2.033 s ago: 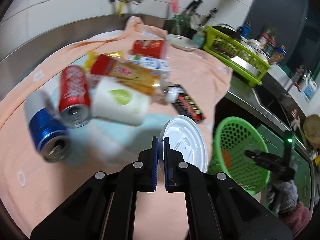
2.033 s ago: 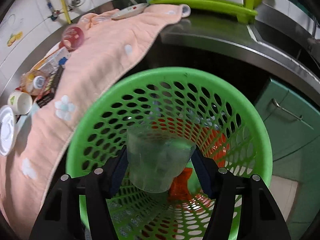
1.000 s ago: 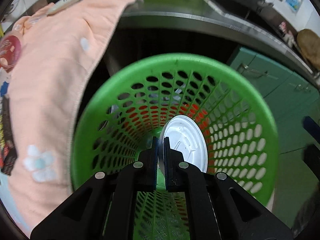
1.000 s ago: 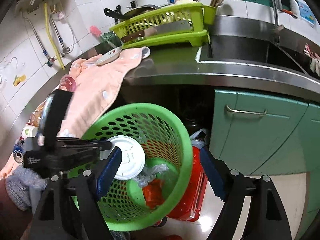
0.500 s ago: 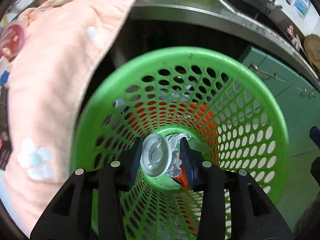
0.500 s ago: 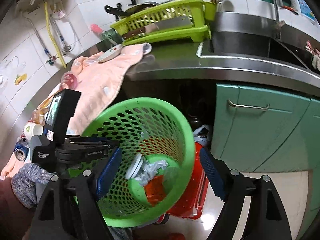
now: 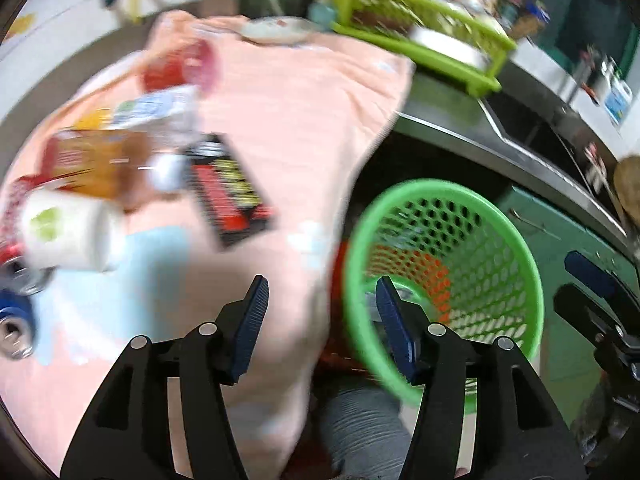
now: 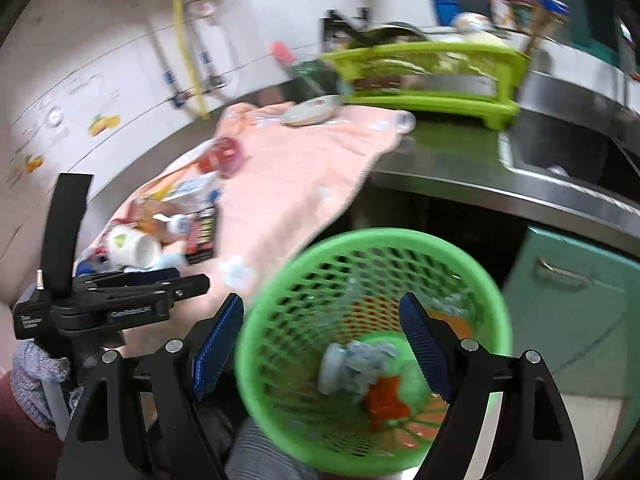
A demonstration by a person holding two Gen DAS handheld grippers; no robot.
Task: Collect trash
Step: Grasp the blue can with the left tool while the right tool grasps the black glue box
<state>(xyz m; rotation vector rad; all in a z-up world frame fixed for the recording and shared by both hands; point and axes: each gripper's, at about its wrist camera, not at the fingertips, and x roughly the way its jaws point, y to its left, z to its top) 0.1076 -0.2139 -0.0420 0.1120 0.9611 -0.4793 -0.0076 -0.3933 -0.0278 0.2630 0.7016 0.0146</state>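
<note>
Trash (image 7: 224, 188) lies left on the pink towel (image 7: 296, 120), beside the green basket (image 7: 532, 280). Both left gripper (image 7: 318, 312) and right gripper (image 8: 320, 336) gape empty; next, grasp another piece.

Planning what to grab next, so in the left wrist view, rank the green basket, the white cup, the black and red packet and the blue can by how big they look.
1. green basket
2. black and red packet and white cup: look alike, blurred
3. blue can, partly cut off at the edge
</note>
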